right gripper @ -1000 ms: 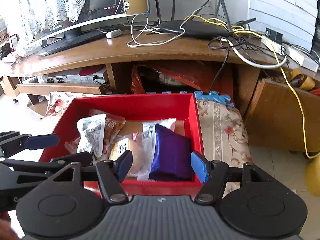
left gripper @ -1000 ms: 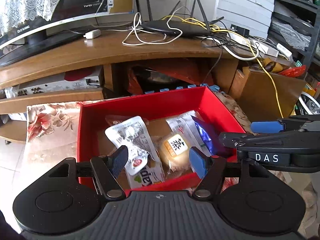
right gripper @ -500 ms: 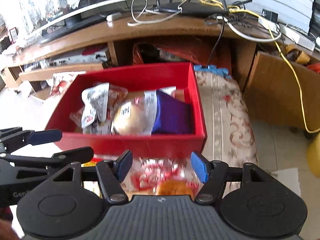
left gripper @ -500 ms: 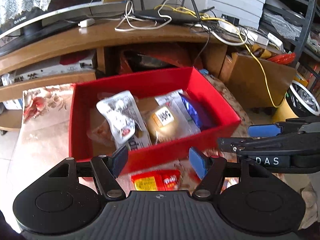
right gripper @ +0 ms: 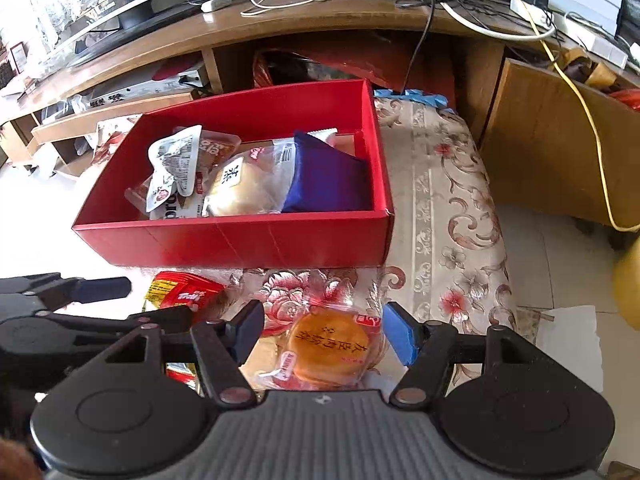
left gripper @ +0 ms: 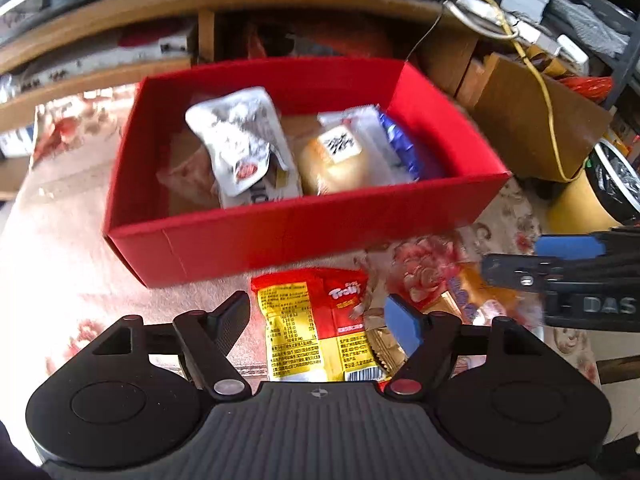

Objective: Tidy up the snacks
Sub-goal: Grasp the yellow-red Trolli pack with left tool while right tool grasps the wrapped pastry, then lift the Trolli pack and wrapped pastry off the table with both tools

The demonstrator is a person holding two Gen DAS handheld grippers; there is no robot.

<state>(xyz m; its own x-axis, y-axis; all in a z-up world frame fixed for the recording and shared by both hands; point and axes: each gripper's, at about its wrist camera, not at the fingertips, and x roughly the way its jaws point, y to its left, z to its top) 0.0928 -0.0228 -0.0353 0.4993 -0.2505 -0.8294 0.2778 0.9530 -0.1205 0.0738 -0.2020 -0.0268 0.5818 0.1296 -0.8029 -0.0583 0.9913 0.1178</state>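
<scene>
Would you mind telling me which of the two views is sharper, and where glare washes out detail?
Right wrist view: sharp; round pastry print legible. Left wrist view: motion-blurred around the red box; glare bleaches the floral cloth at left.

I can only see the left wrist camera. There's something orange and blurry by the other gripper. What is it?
Observer: A round orange pastry in a clear wrapper, lying on the flowered cloth in front of the red box.
Child: Is the right gripper holding it?
Observer: No. The right gripper is open, with one finger showing on each side of the pastry.
Child: And the blue thing in the box?
Observer: A plain purple-blue packet at the box's right end, beside the wrapped bun.
</scene>
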